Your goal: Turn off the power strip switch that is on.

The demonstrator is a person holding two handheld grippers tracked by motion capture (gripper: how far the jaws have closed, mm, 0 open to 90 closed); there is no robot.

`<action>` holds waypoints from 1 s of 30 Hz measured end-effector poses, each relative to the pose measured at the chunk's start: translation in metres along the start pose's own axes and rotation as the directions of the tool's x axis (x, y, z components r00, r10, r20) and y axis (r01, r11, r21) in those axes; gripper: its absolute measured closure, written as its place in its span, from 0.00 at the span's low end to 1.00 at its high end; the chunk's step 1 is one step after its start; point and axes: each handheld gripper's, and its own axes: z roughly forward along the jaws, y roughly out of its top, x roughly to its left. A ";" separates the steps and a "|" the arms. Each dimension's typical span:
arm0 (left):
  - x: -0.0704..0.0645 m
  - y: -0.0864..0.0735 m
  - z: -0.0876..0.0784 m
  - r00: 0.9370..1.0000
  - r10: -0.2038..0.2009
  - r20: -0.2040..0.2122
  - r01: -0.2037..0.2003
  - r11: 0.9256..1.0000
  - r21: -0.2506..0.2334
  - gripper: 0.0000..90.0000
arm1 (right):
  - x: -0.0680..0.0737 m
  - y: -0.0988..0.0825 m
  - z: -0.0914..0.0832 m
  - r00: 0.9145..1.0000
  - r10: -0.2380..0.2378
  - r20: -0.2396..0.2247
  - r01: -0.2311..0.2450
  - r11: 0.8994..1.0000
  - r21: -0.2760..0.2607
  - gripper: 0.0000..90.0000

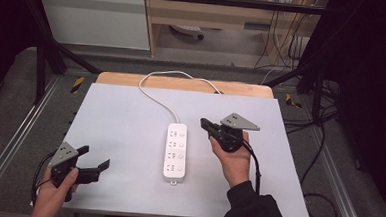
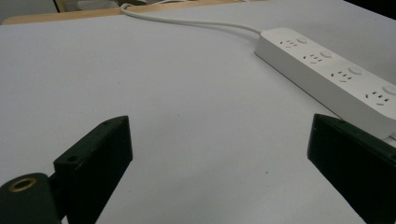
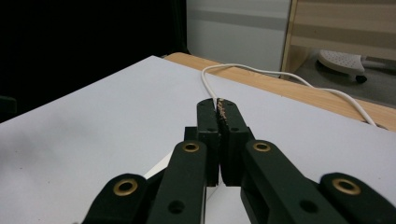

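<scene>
A white power strip (image 1: 175, 151) with several sockets and round buttons lies in the middle of the pale table top (image 1: 125, 125); its white cable (image 1: 157, 102) runs to the far edge. My left gripper (image 1: 94, 157) is near the front left corner, open wide, with nothing between its jaws. From the left gripper view the power strip (image 2: 327, 74) lies ahead to the right. My right gripper (image 1: 204, 122) hovers just right of the strip's far end, its jaws pressed together and holding nothing. In the right gripper view the shut right gripper (image 3: 220, 106) points toward the cable (image 3: 285, 77).
A wooden board (image 1: 182, 84) edges the table's far side. Black frame bars (image 1: 48, 56) and loose cables (image 1: 324, 145) flank the table. A wheeled base (image 1: 187, 30) sits on the floor beyond, under a wooden cabinet.
</scene>
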 end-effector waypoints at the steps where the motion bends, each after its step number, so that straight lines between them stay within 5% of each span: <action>1: 0.000 0.000 0.000 1.000 0.000 0.000 0.000 1.000 0.001 0.07 | 0.000 -0.001 0.001 1.000 0.003 -0.002 -0.003 1.000 0.003 0.99; 30: 0.001 0.000 0.000 1.000 -0.001 -0.001 0.001 1.000 0.001 0.08 | 0.010 -0.017 0.029 0.999 -0.012 -0.043 0.016 0.996 0.083 1.00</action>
